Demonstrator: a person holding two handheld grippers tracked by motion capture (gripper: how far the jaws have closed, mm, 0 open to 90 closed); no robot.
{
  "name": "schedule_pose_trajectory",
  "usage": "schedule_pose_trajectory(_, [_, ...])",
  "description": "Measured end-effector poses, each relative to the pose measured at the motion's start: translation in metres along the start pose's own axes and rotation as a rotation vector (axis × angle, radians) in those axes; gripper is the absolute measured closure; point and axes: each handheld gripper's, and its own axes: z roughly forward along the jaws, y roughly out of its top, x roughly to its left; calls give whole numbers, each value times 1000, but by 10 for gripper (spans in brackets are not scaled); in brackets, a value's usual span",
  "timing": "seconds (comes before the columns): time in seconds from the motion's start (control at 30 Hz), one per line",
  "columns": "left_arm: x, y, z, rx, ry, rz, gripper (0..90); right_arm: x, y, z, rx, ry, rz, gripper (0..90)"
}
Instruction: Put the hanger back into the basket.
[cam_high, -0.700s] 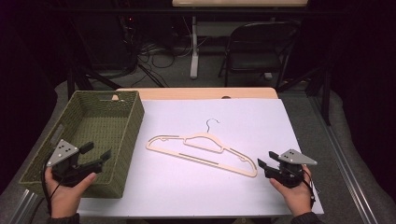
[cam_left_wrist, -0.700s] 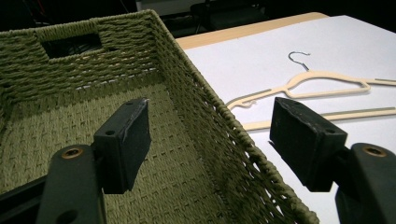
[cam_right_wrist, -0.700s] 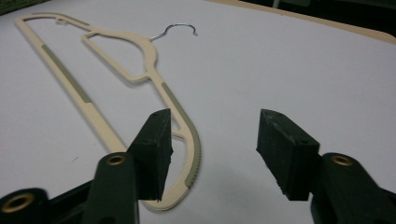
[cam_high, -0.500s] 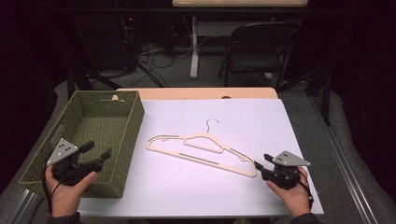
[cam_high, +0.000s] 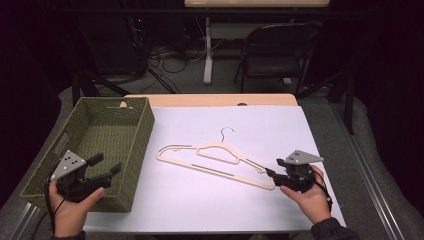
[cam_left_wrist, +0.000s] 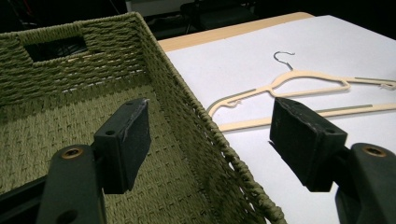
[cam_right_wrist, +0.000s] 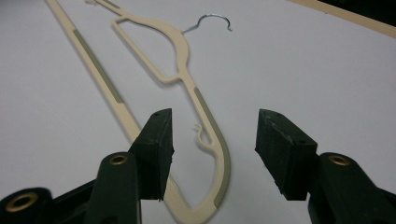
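One cream plastic hanger with a wire hook (cam_high: 215, 159) is laid right of one green woven basket (cam_high: 131, 106). Right gripper (cam_right_wrist: 212, 140) is held open, straddling the hanger's end; left gripper (cam_left_wrist: 210, 135) is held open, straddling the basket's rim.

Cream hanger (cam_high: 216, 161); green woven basket (cam_high: 142, 131)

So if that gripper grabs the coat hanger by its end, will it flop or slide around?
The hanger looks thin and flat, so probably light and fairly stiff. Gripped at one end by the open right gripper, it may swing or pivot. It could skid on the smooth white table.
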Motion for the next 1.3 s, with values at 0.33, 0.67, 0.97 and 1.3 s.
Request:
schedule_pose_trajectory(0.33, [0,-1,-2,0,-2,-4,287,0,65,14,46,67,-45,392])
schedule_pose_trajectory(0.67, [3,-1,-3,-3,-2,-31,226,10,89,35,56,97,-96,496])
schedule_pose_trajectory(0.97, [2,-1,-1,11,-5,-26,226,12,103,53,78,95,-86,375])
schedule_pose_trajectory(1.3, [1,-1,1,17,-10,-21,228,16,120,68,133,141,-115,355])
